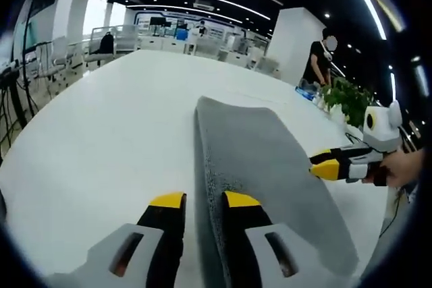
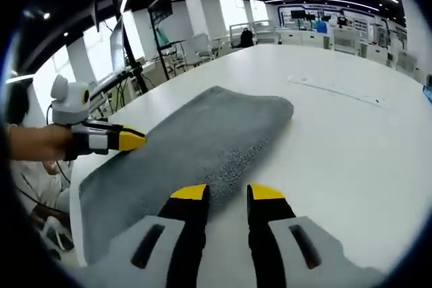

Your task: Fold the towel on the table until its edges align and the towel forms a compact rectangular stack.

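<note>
The landmark here is the grey terry towel (image 1: 270,166), already folded into a long narrow band and lying flat on the broad white table (image 1: 101,133). Nearest in the left gripper view, the left gripper (image 1: 204,200), yellow-tipped on black and grey jaws, stands at one long edge of the towel with its jaws parted and nothing between them; the edge runs up the gap between them, which reads as a position taken to pinch that edge. In the right gripper view the right gripper (image 2: 227,193) sits likewise at one long edge of the towel, jaws apart and empty, just over the nap. Seen from the left gripper view it reaches in over the towel's far long side with its yellow tips close together there, held by a hand (image 1: 398,166). Placing one gripper on each long side suggests the next fold is meant to be taken across the band, both ends lifted evenly so the edges meet. Beyond the towel's far short end the table runs bare toward office desks and a standing person (image 1: 320,55).
</note>
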Motion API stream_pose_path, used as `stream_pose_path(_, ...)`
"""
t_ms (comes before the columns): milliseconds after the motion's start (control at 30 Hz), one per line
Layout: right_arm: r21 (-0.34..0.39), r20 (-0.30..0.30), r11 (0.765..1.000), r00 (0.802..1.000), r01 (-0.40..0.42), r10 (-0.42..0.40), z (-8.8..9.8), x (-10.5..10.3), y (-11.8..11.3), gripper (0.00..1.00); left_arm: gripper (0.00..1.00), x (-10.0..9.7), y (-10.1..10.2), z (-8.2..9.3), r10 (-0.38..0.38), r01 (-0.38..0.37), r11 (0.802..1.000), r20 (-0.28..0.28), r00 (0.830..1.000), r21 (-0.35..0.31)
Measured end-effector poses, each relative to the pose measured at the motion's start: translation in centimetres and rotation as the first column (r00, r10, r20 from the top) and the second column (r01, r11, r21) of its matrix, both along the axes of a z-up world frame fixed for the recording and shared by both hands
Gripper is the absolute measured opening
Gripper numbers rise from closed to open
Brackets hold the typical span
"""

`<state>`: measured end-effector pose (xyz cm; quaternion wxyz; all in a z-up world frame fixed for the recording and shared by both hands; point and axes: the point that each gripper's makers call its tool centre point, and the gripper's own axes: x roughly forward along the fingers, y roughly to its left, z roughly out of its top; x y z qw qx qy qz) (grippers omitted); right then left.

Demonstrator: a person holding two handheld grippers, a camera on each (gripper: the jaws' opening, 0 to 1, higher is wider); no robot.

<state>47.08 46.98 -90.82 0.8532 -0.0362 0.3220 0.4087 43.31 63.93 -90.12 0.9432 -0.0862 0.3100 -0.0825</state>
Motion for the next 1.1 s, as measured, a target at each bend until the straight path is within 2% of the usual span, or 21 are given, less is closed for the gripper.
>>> stream_pose_path(133, 0.035, -0.038, 0.999, 0.999, 0.006, -0.005, -0.4, -0.5, 0.3, 0.15, 0.18, 0.0, -0.2, -0.2, 0.001, -0.001, 1.000, 0.001, 1.000, 0.001)
stream_pose_path(200, 0.040, -0.041, 0.999, 0.999, 0.010, -0.008, -0.4, -0.5, 0.4, 0.13, 0.13, -0.1, -0.8, -0.2, -0.010, 0.010, 1.000, 0.008, 1.000, -0.003)
stream_pose_path(267, 0.036, -0.035, 0.999, 0.999, 0.006, -0.004, -0.5, -0.5, 0.5, 0.11, 0.12, 0.0, -0.8, -0.1, -0.012, 0.012, 0.999, 0.013, 1.000, 0.029)
stream_pose_path(333, 0.053, -0.055, 0.998, 0.998, 0.020, -0.017, -0.6, -0.6, 0.5, 0.09, 0.10, -0.1, -0.9, -0.1, -0.010, 0.009, 1.000, 0.010, 1.000, 0.023)
stream_pose_path(400, 0.043, -0.038, 0.999, 0.999, 0.009, -0.007, -0.5, -0.6, 0.5, 0.06, 0.07, -0.1, -1.3, 0.0, -0.024, 0.024, 0.999, 0.008, 1.000, 0.031)
stream_pose_path(533, -0.020, 0.055, 0.998, 0.997, -0.056, 0.057, -0.4, -0.6, 0.5, 0.04, 0.05, -0.2, -1.6, 0.1, -0.025, 0.024, 0.999, 0.005, 1.000, 0.044)
stream_pose_path(700, -0.028, 0.060, 0.999, 0.997, -0.046, 0.048, -0.3, -1.0, -0.1, 0.04, 0.05, -0.2, -2.3, 0.2, -0.019, 0.019, 1.000, 0.003, 1.000, 0.015)
stream_pose_path(800, -0.040, 0.053, 0.998, 0.998, -0.043, 0.045, -0.3, -1.0, -1.4, 0.04, 0.05, -0.3, -3.2, 0.2, -0.022, 0.022, 1.000, 0.001, 1.000, 0.010)
stream_pose_path(933, -0.059, 0.057, 0.997, 0.997, -0.040, 0.043, -0.3, -1.2, -3.5, 0.04, 0.05, -0.5, -5.9, 0.3, -0.072, 0.072, 0.997, 0.008, 0.997, 0.041)
stream_pose_path(1100, -0.082, 0.061, 0.997, 0.998, -0.012, 0.018, -0.3, -1.5, -6.7, 0.04, 0.04, -0.1, -8.6, -0.4, -0.122, 0.121, 0.991, 0.002, 0.993, 0.053)
